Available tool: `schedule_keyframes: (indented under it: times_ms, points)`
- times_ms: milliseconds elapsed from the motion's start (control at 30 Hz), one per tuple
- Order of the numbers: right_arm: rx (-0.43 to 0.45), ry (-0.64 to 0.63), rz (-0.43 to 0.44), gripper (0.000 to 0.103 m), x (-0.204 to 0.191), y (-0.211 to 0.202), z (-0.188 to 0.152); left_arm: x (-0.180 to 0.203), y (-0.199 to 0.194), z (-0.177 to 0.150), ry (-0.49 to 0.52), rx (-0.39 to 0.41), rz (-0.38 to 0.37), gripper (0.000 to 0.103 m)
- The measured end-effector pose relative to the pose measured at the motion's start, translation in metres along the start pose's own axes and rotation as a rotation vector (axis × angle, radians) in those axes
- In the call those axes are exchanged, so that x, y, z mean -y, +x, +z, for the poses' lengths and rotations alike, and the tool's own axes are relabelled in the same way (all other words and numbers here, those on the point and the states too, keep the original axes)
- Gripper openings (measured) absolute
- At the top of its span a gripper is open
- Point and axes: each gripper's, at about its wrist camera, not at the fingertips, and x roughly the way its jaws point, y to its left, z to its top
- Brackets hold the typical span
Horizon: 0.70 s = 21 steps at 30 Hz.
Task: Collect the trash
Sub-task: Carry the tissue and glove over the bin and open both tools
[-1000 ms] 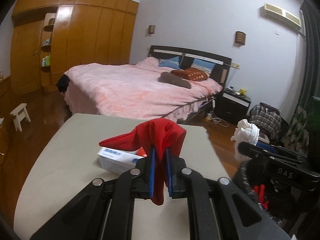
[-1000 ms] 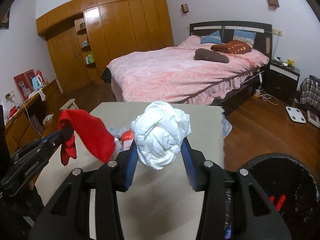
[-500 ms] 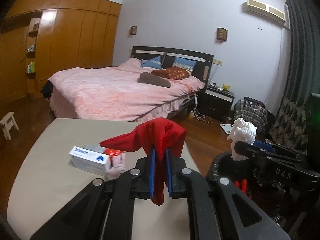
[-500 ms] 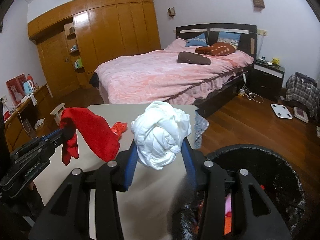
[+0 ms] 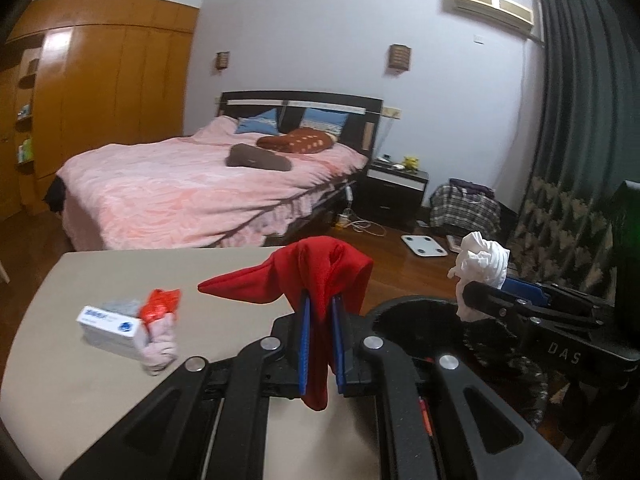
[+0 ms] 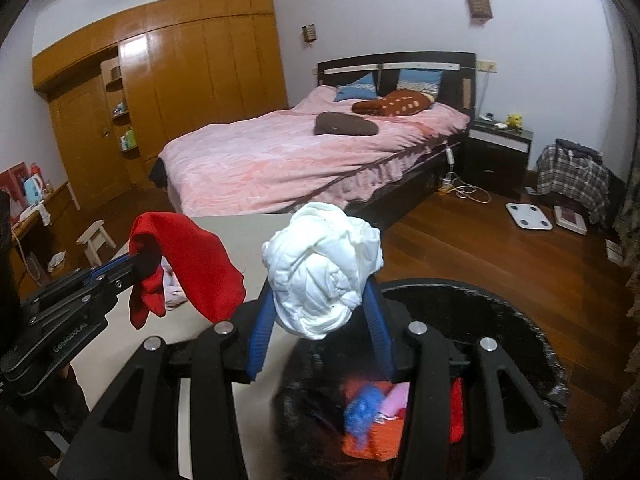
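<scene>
My left gripper (image 5: 320,312) is shut on a red cloth (image 5: 316,276) and holds it above the beige table's right edge; the cloth also shows in the right wrist view (image 6: 192,260). My right gripper (image 6: 320,308) is shut on a crumpled white wad (image 6: 324,272) and holds it over the black trash bin (image 6: 500,304). The wad also shows in the left wrist view (image 5: 482,260), above the bin (image 5: 404,312). The bin holds orange, pink and blue trash (image 6: 372,412).
On the beige table (image 5: 80,392) lie a white-and-blue box (image 5: 108,326), a red wrapper (image 5: 160,304) and a pink wad (image 5: 160,348). Beyond stand a pink bed (image 5: 192,184), a nightstand (image 5: 396,196), a floor scale (image 5: 424,245) and wooden wardrobes (image 5: 112,80).
Both grippers have swung right with their loads. The bin has come under the right gripper, and the table items have slid left in view.
</scene>
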Motion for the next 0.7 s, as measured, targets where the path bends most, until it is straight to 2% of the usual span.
schedule_keyframes:
  times_ms: [300,700]
  points:
    - [0.011,0.052,-0.091,0.042,0.048,-0.018,-0.010,0.051,0.022,0.004,0.047,-0.006,-0.109,0.010]
    - [0.003,0.117,-0.182,0.042,0.100,-0.028,-0.030,0.097,0.057,-0.001,0.093,-0.047,-0.197,0.010]
